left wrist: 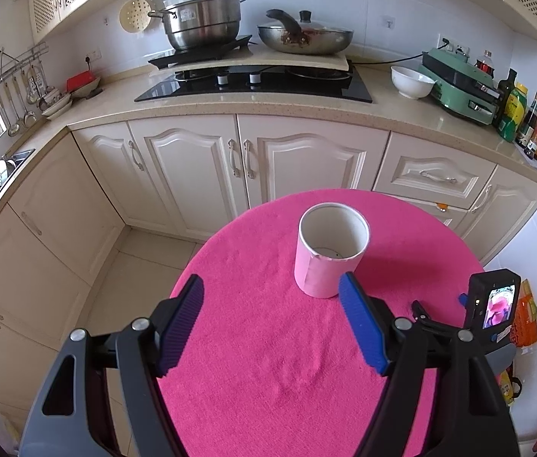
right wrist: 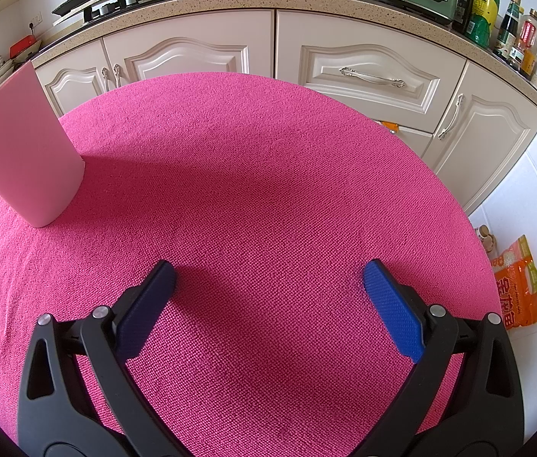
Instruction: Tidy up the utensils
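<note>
A pale pink cylindrical holder (left wrist: pixel 331 249) stands upright on the round table's pink cloth (left wrist: pixel 268 342), its mouth open and nothing visible inside. In the left wrist view it sits at about one o'clock from the left gripper (left wrist: pixel 272 293), just beyond the right blue pad (left wrist: pixel 361 327). That gripper is released, jaws wide over bare cloth. The right gripper (right wrist: pixel 268 278) is likewise spread wide with nothing between its pads, the holder at its ten o'clock. Behind, at twelve o'clock, cream cabinets (left wrist: pixel 253 152) carry a black hob (left wrist: pixel 253 83).
</note>
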Demonstrator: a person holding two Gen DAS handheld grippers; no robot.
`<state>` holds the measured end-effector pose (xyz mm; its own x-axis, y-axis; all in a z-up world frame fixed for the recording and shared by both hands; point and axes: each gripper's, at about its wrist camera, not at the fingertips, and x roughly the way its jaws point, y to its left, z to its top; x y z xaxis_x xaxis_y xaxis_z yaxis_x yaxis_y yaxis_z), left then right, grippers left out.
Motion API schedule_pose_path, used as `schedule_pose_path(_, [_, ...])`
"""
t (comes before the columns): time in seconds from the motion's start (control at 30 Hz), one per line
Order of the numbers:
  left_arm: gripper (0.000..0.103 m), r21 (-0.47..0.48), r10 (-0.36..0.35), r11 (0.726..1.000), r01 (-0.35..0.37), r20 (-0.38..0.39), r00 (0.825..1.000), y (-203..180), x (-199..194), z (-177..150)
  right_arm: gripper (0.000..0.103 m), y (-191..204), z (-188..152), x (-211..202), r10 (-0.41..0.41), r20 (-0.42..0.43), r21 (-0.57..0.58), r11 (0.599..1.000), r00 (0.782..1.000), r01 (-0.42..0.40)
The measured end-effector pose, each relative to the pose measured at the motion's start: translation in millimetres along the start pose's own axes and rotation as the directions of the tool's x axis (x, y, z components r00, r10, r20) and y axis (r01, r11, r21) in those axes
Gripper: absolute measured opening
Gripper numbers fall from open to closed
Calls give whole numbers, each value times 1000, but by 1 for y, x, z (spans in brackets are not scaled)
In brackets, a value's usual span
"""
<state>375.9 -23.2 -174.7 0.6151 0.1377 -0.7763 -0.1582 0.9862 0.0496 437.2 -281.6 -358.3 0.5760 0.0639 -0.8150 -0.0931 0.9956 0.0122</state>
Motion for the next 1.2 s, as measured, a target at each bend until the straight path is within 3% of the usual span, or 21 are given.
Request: schedule_pose_path(1.2, [72,-4,6,1000,-5,40,999,0,-3,2,97,0,0,0,0,0,0,1000,1000,0])
